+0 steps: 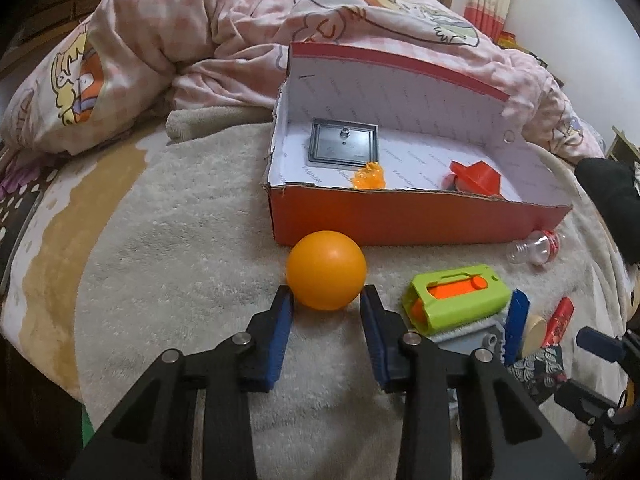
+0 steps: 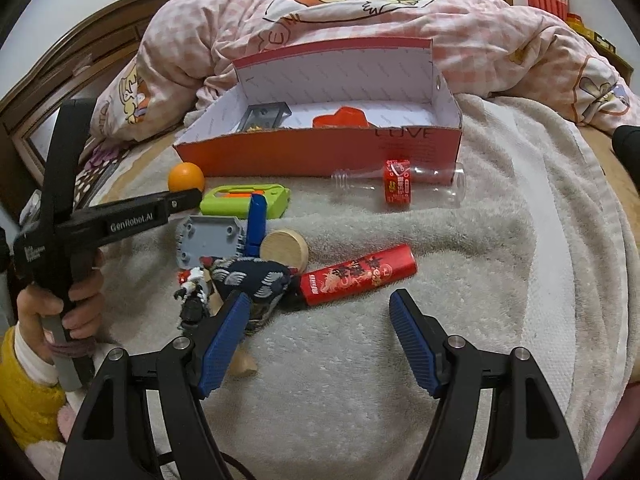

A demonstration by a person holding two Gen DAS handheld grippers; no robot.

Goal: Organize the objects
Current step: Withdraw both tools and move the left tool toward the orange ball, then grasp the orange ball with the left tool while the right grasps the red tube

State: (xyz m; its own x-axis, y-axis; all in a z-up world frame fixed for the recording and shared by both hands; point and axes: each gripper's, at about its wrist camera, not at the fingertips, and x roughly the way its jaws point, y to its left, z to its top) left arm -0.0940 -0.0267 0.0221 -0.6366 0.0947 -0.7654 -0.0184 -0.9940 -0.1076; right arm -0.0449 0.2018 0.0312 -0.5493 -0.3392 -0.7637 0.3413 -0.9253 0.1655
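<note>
An orange ball [image 1: 326, 270] lies on the beige blanket just in front of the orange cardboard box [image 1: 400, 216]. My left gripper [image 1: 327, 292] has both blue pads touching the ball's lower sides. The right wrist view shows the same ball [image 2: 186, 176] at the tip of the left gripper [image 2: 192, 198], which a hand [image 2: 80, 304] holds. My right gripper [image 2: 318, 296] stands open above the blanket with nothing between its fingers. A red printed tube [image 2: 356, 274] lies just beyond it.
The box [image 2: 280, 152] holds a grey square plate [image 1: 344, 142], a small orange piece [image 1: 370, 176] and a red part [image 1: 474, 176]. A green holder [image 1: 456, 296], clear bottle [image 2: 400, 184], wooden disc [image 2: 286, 248], grey part [image 2: 208, 240] and dark pouch [image 2: 256, 280] lie nearby. A pink quilt [image 1: 200, 40] lies behind.
</note>
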